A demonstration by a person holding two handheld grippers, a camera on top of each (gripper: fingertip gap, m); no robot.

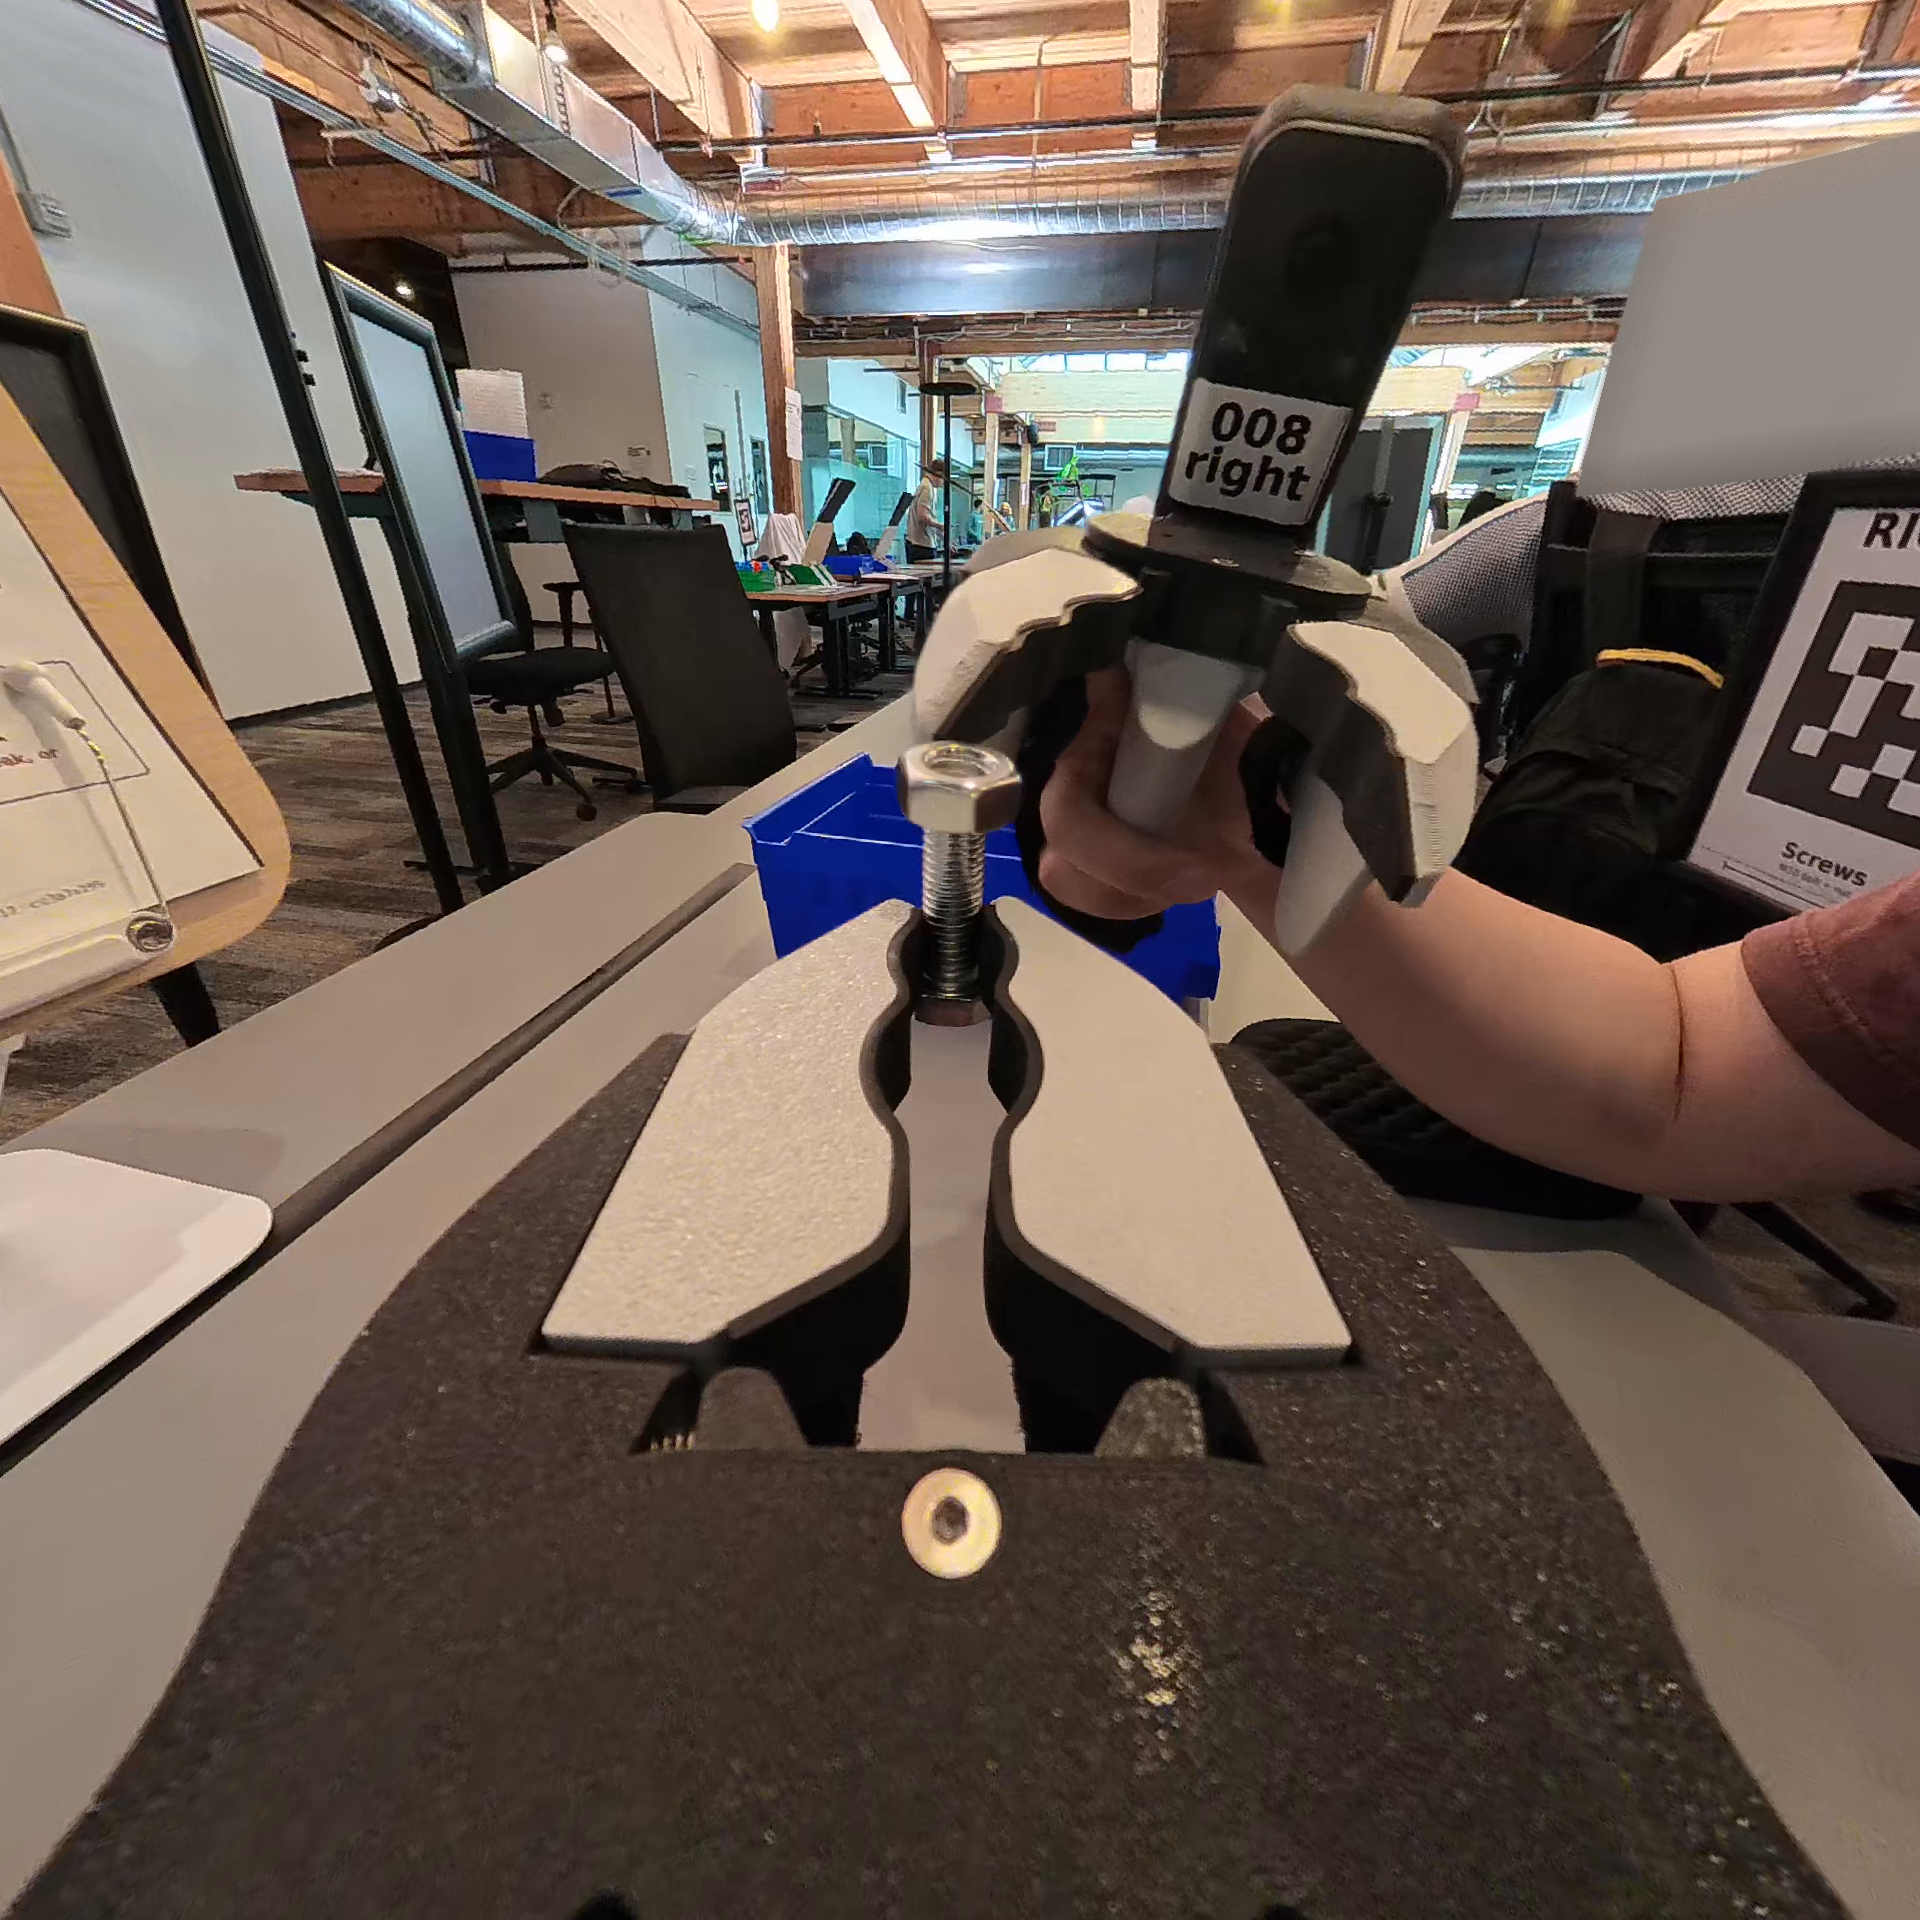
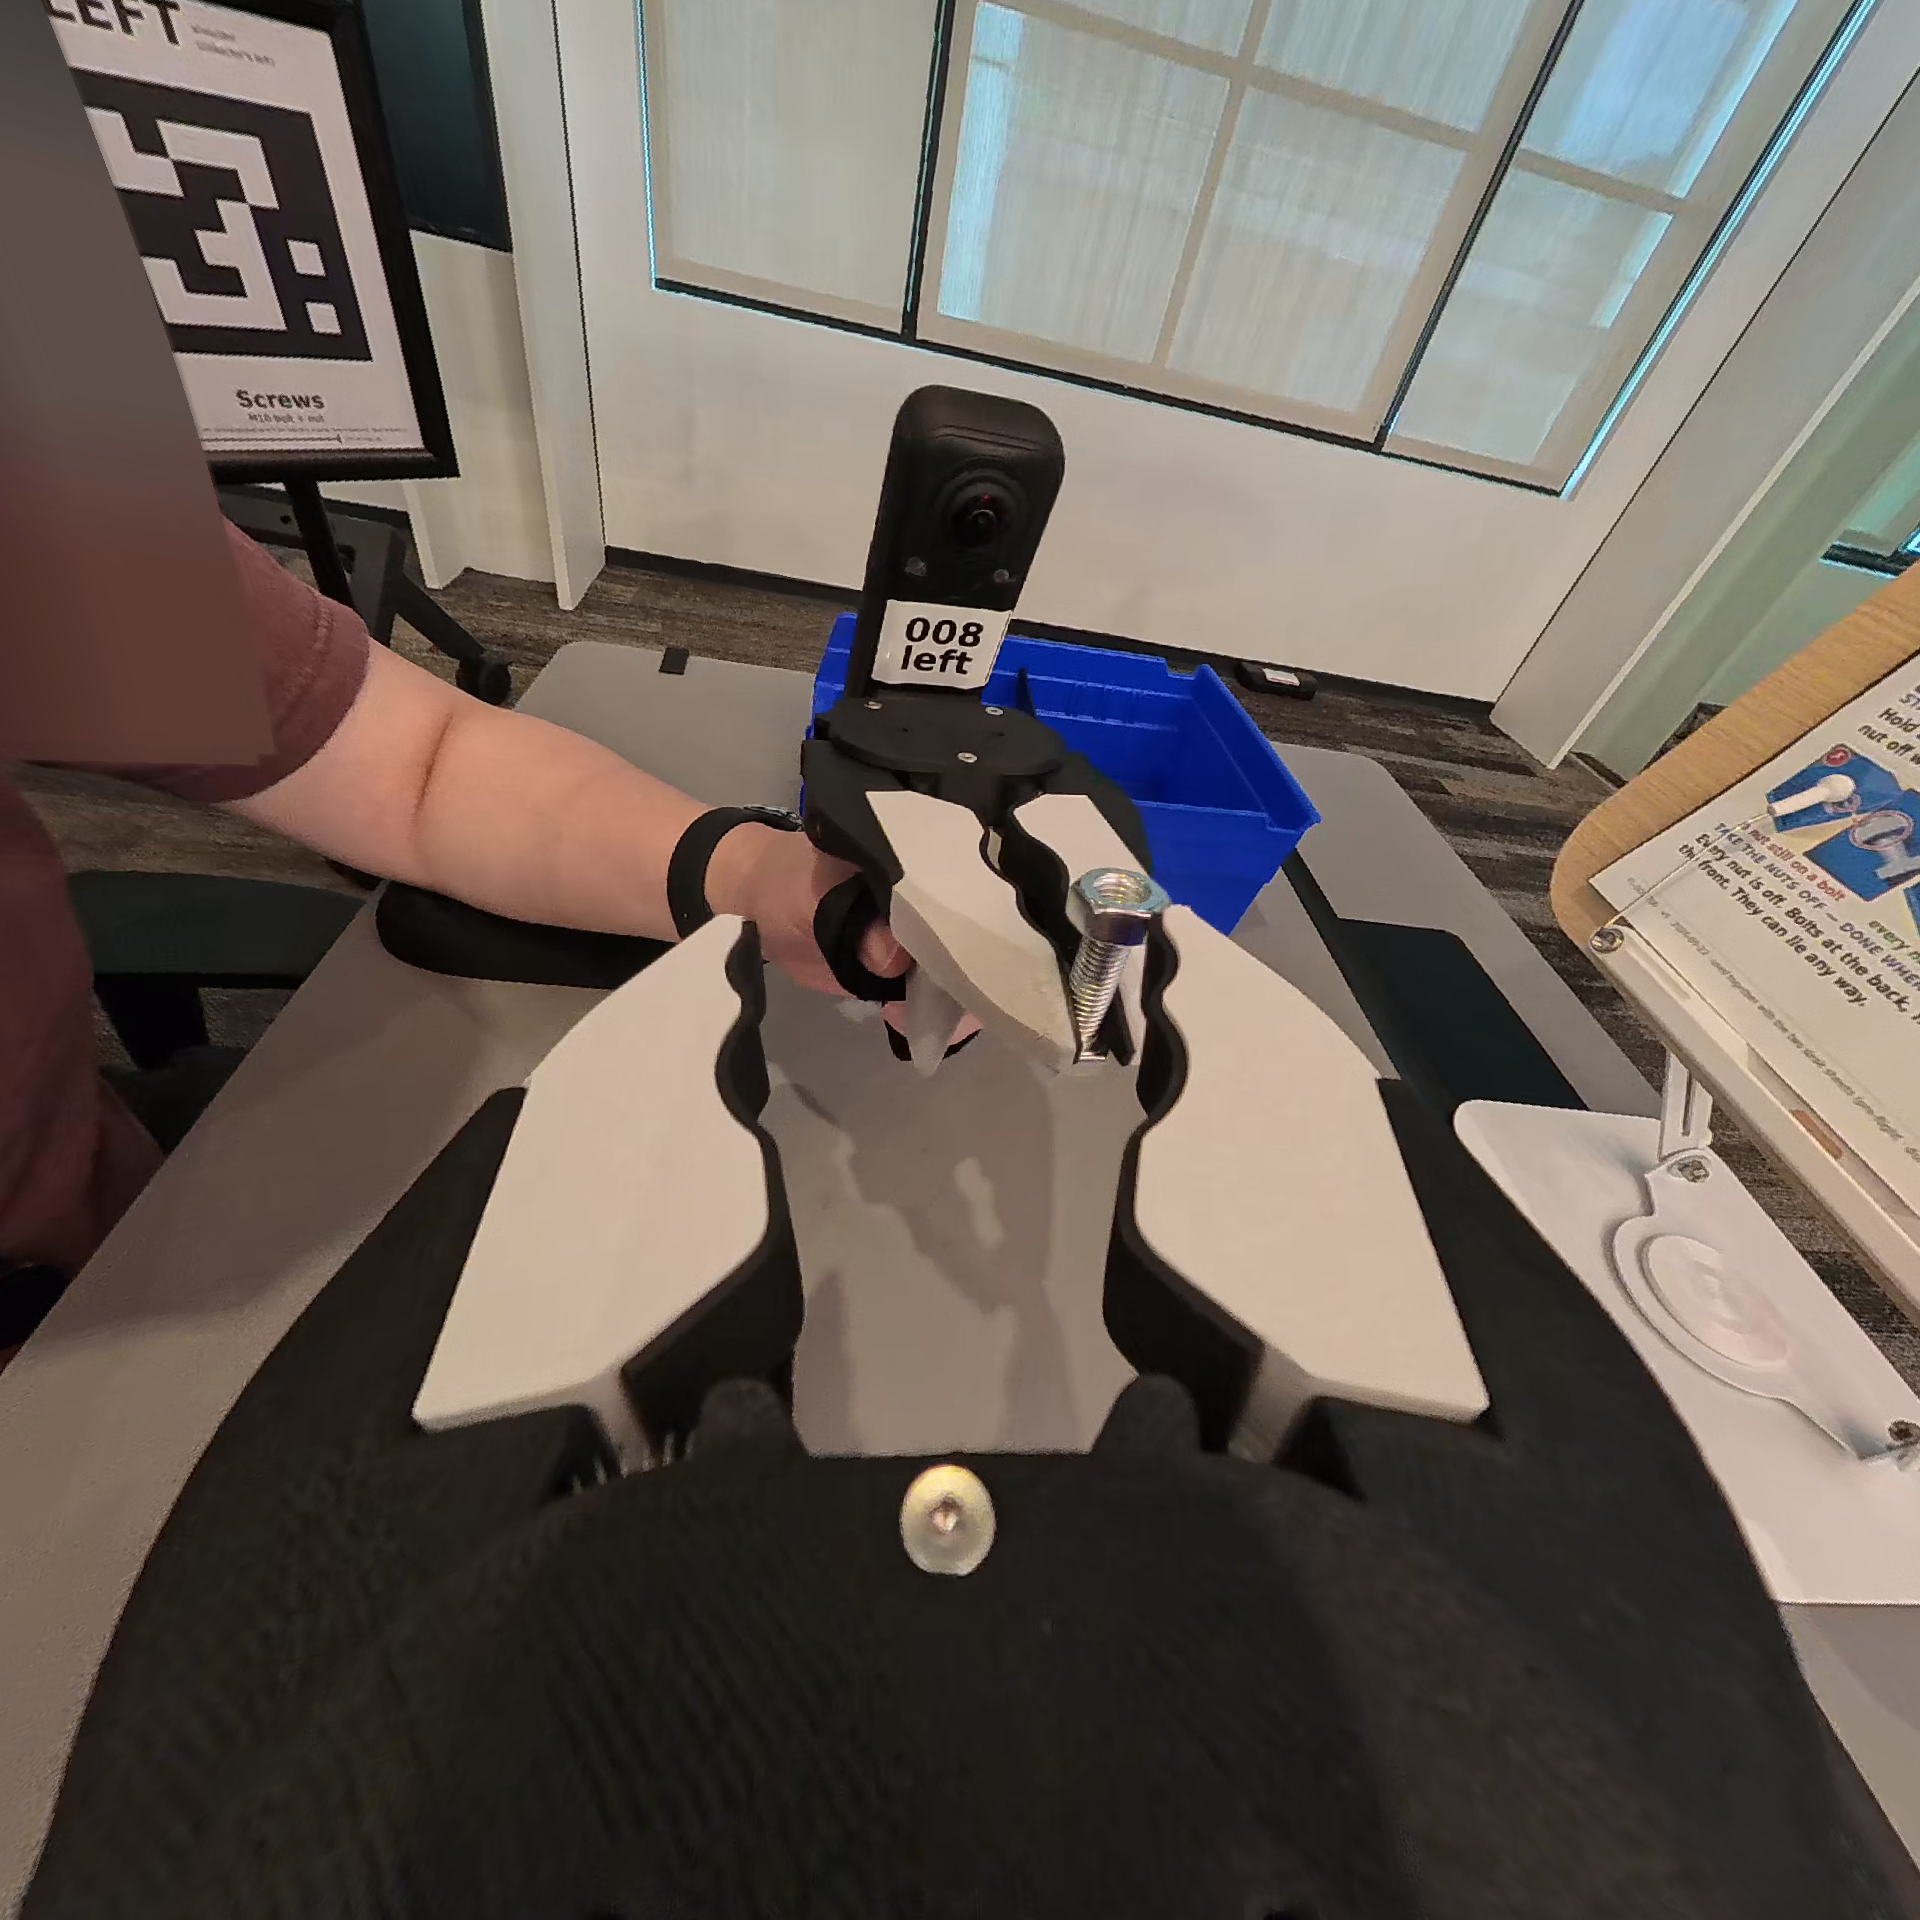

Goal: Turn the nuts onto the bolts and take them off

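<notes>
A silver bolt (image 1: 953, 914) stands upright, threads up, with a hex nut (image 1: 957, 784) at its top end. The left claw (image 1: 951, 977) is clamped on the bolt's lower shank, held above the grey worktop (image 1: 436, 1049). The right claw (image 2: 951, 977) has its fingers spread wide apart and grips nothing — the bolt sits just inside its right fingertip. A blue bin (image 2: 1164, 758) stands just behind, near the worktop's far edge.

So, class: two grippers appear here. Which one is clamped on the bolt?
The left gripper: its fingers pinch the bolt upright, nut on top. The right gripper is open and empty.
</notes>
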